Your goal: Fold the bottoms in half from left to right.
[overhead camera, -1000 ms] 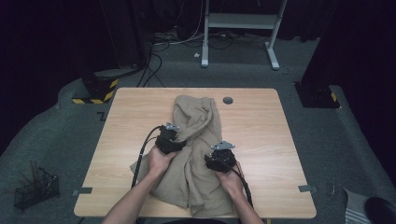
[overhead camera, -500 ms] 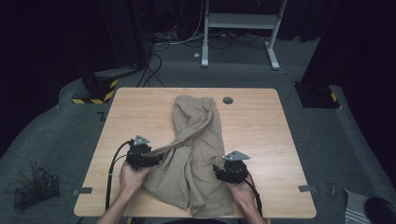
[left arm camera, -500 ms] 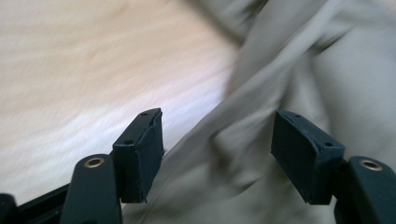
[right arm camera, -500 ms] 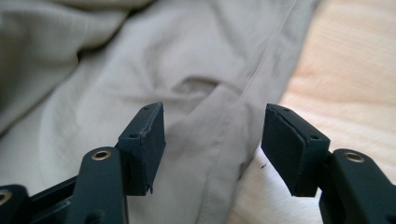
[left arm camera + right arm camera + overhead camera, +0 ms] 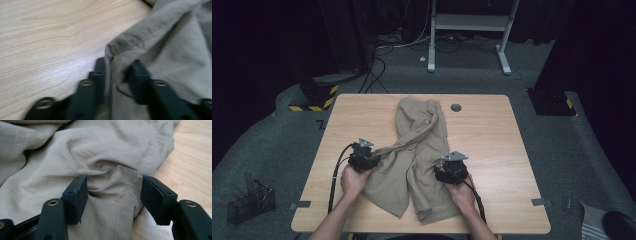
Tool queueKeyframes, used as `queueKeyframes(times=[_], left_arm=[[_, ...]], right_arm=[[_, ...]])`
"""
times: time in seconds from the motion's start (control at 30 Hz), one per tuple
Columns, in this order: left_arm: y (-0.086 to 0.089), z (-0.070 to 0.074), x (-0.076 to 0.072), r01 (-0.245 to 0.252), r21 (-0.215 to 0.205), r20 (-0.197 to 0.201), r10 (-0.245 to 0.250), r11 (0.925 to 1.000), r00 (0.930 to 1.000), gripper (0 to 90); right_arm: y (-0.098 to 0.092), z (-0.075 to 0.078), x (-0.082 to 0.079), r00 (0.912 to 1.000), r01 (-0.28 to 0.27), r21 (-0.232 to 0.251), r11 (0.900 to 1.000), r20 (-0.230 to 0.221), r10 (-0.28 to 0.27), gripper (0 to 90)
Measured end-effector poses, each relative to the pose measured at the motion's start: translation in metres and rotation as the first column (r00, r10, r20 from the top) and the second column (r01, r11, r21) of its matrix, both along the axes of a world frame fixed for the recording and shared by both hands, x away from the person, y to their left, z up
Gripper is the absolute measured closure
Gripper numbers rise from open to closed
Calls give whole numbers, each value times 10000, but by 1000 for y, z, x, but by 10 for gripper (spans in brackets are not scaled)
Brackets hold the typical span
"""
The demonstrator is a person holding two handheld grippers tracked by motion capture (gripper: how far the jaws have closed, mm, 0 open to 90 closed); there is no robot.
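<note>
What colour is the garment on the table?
Plain khaki-beige cloth garment, no pattern; clearest in the right gripper view.

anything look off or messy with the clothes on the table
Yes: the beige fabric trousers lie rumpled, not flat. One leg is twisted diagonally across the garment toward the left gripper, which pinches its hem. The near edge hangs off the light wooden table. Nothing looks torn or spilled.

High view looks down from above; both gripper views sit close (sharing the beige cloth [image 5: 417, 150]).
</note>
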State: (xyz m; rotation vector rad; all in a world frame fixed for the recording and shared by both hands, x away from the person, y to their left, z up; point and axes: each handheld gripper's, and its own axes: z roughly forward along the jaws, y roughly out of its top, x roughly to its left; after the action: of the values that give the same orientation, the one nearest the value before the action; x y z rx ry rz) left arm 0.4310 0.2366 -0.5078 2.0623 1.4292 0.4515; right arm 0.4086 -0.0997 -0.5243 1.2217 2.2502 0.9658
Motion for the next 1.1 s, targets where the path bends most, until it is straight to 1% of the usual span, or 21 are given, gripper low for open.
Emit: queueKeyframes(times=[0.03, 0.1, 0.17, 0.2, 0.23, 0.27, 0.3, 0.37, 0.4, 0.43, 0.5, 0.57, 0.63, 0.7, 0.77, 0.83, 0.9, 0.93, 0.97, 1.0, 1.1], left_arm=[[1, 2, -1, -31, -252, -1, 31, 9997, 10000, 782], [0, 15, -12, 270, -893, 474, -228, 9956, 9986, 838], [-4, 27, -21, 757, -1122, 935, -653, 9908, 9935, 854], [-8, 39, -29, 1200, -1390, 1313, -1018, 9830, 9861, 856], [-13, 48, -35, 1545, -1593, 1567, -1295, 9751, 9791, 857], [-16, 54, -38, 1840, -1672, 1731, -1549, 9686, 9727, 857], [-22, 60, -43, 2191, -1772, 1852, -1861, 9595, 9649, 857], [-35, 62, -47, 2800, -1954, 1766, -2471, 9399, 9528, 856], [-43, 59, -48, 2976, -2053, 1617, -2676, 9324, 9499, 855], [-51, 52, -48, 3134, -2061, 1400, -2890, 9270, 9470, 851], [-64, 35, -47, 3180, -1860, 965, -3048, 9297, 9475, 839], [-74, 18, -45, 3156, -1723, 564, -3105, 9331, 9489, 832], [-81, 5, -42, 3028, -1526, 314, -3017, 9407, 9529, 832], [-84, -1, -39, 2902, -1390, 220, -2900, 9468, 9568, 834], [-85, -3, -35, 2844, -1248, 248, -2835, 9506, 9586, 842], [-84, -3, -29, 2755, -963, 316, -2737, 9565, 9613, 847], [-84, -2, -22, 2650, -597, 340, -2634, 9624, 9641, 850], [-82, -1, -16, 2524, -504, 334, -2510, 9663, 9674, 851], [-79, -1, -10, 2416, -517, 257, -2406, 9690, 9703, 852], [-76, 0, -5, 2184, -710, 132, -2180, 9733, 9759, 853], [-64, 3, 3, 1731, -1020, -8, -1741, 9796, 9847, 860]], right_arm=[[2, 0, 1, 10000, 75, -26, 10000, 13, -75, 386], [3, 0, 0, 9999, 143, 6, 9999, 13, -143, 387], [3, 0, -1, 9999, 109, -9, 9999, 11, -109, 387], [3, 0, -1, 9999, 102, -5, 9999, 11, -101, 387], [3, 0, -1, 10000, 98, -2, 10000, 10, -98, 387], [3, 0, -1, 10000, 94, -7, 10000, 15, -94, 387], [3, 0, -1, 9999, 100, -10, 9999, 22, -100, 387], [3, 0, -2, 10000, 80, -4, 10000, -26, -80, 388], [3, 1, -4, 9999, 53, -45, 10000, -114, -54, 389], [3, 3, -5, 9998, 12, -127, 9999, -215, -15, 383], [0, 6, -14, 9998, -131, -156, 9998, -180, 129, 343], [-7, 9, -25, 9996, -278, 80, 9996, -18, 278, 341], [-14, 10, -34, 9991, -429, 246, 9988, -62, 430, 341], [-21, 9, -42, 9982, -559, 221, 9982, -215, 564, 346], [-24, 4, -46, 9966, -677, 62, 9977, -473, 679, 355], [-24, 2, -48, 9973, -673, 3, 9977, -290, 673, 367], [-21, 1, -43, 9979, -610, -12, 9981, -210, 610, 370], [-18, 1, -40, 9979, -631, 10, 9980, -113, 632, 370], [-14, 0, -35, 9981, -608, 33, 9981, -43, 608, 372], [-10, 0, -31, 9985, -540, 56, 9985, -67, 540, 372], [-3, 0, -22, 9986, -520, 48, 9986, -66, 520, 372]])
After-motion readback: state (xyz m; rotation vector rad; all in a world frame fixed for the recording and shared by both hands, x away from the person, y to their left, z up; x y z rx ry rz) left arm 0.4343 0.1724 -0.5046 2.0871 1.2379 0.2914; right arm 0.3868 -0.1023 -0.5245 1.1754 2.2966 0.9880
